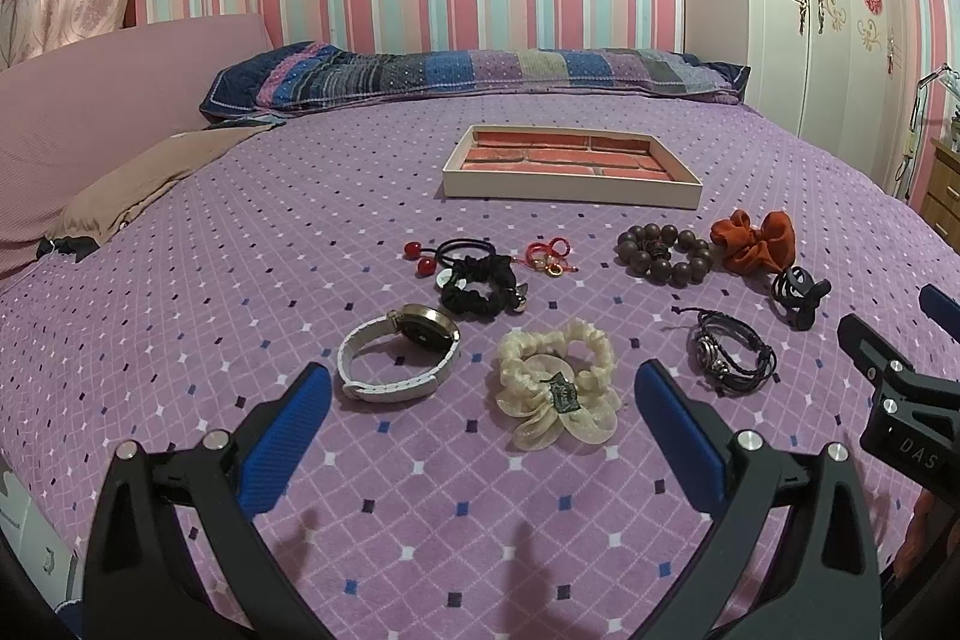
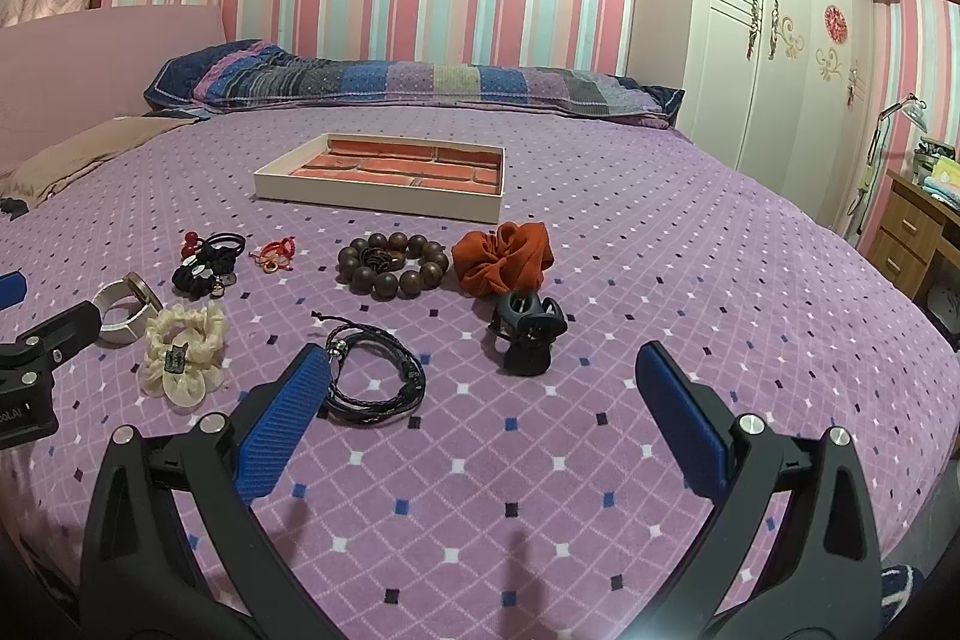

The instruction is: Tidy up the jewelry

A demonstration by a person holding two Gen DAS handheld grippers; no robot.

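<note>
Left gripper point(image 1: 483, 421): released, fingers spread wide and holding nothing; I read that as readied for a first pick, with the cream scrunchie point(image 1: 558, 379) lying at 12 o'clock just beyond the tips.
Right gripper point(image 2: 480, 400): also released and empty, hovering over bare bedspread point(image 2: 660, 280); the black cord bracelet point(image 2: 375, 370) lies just beside its left finger, at 10 o'clock.
Near row: the watch point(image 1: 396, 358) sits at 11 o'clock from my left tool, the black claw clip point(image 2: 528, 331) at 12 from my right.
Middle row: cherry hair ties point(image 1: 465, 274), red string charm point(image 1: 549, 256), wooden beads point(image 2: 393, 265) and orange scrunchie point(image 2: 501, 259), all spaced apart, which should allow single grasps.
Far: the tray point(image 1: 570, 187) at 12 o'clock, brick-patterned inside and holding nothing, so I judge sorting not yet begun.
</note>
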